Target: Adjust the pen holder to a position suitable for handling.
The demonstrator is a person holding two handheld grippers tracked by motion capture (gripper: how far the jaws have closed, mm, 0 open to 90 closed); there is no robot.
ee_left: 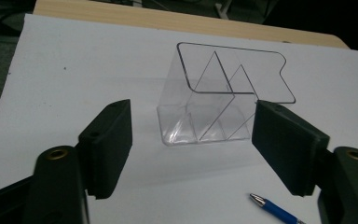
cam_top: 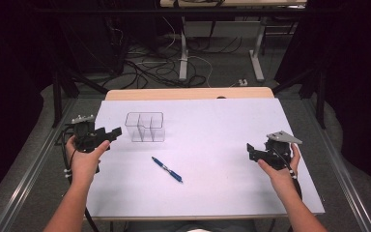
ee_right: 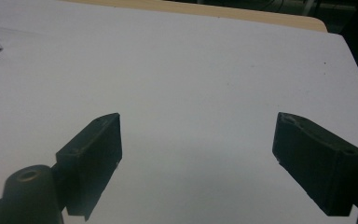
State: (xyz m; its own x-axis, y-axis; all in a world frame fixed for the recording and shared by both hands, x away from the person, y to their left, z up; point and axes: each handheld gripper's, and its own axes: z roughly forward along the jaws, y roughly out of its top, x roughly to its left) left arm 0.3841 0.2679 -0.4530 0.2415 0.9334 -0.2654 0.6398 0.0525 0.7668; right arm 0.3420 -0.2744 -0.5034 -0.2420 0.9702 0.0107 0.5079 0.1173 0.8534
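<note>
Pen cut off beside claw

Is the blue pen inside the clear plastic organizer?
No, the blue pen lies flat on the white table, apart from the clear organizer, whose compartments look empty.

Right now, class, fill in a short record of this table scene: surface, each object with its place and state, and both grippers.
surface: white table top
organiser: clear plastic organiser, upright, empty, far left part of the table
pen: blue pen, lying flat near the middle, nearer the person than the organiser, apart from it
left gripper: left gripper open, holding nothing, at the left edge, pointed at the organiser
right gripper: right gripper open, holding nothing, at the right side, over bare table
</note>
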